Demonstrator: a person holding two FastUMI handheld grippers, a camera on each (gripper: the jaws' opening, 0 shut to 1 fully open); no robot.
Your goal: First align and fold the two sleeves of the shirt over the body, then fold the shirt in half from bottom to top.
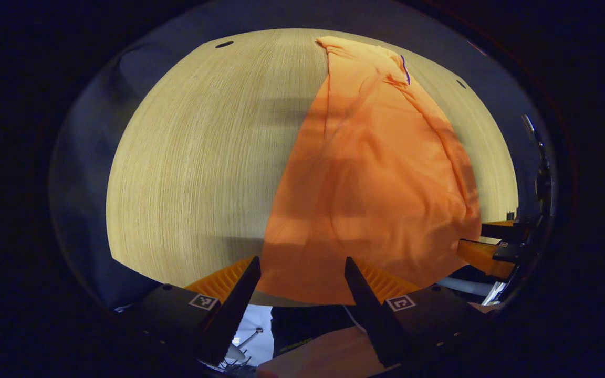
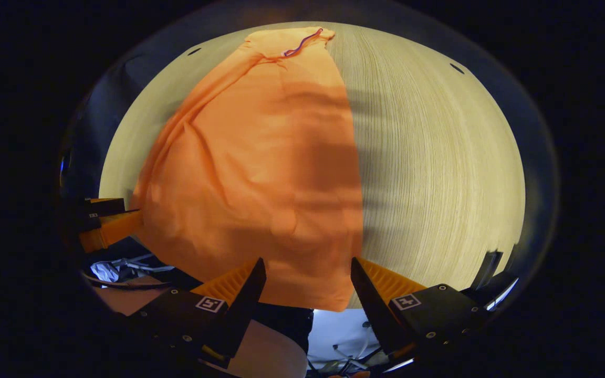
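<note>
Left gripper view, item one: orange shirt (image 1: 371, 199), laid lengthwise on the pale wood-grain worktop (image 1: 197, 173), collar end at the far edge, a dark trim line visible by the neckline. Cloth narrowed into a long panel, its left edge straight, its right edge showing a folded ridge running down the length. Near hem reaches the front edge of the worktop and hangs slightly over it.

Item two: left hand-held gripper (image 1: 302, 275), jaws spread wide, the shirt's near hem lying in the gap between the fingers; whether either finger touches the cloth cannot be told. Nothing clamped.

Item three: right hand-held gripper (image 1: 497, 244), seen at the right margin of the same view, just beside the shirt's near right corner.

Right gripper view, same shirt (image 2: 260, 173), occupying the left half of the worktop (image 2: 439, 173), right edge straight, lower corner drooping past the worktop's front edge. Right hand-held gripper (image 2: 308, 275) likewise spread open, hem between its fingers, not pinched. Left hand-held gripper (image 2: 108, 223) at the left margin, next to the shirt's edge.

Surround: dark cloth wall beyond the worktop.
</note>
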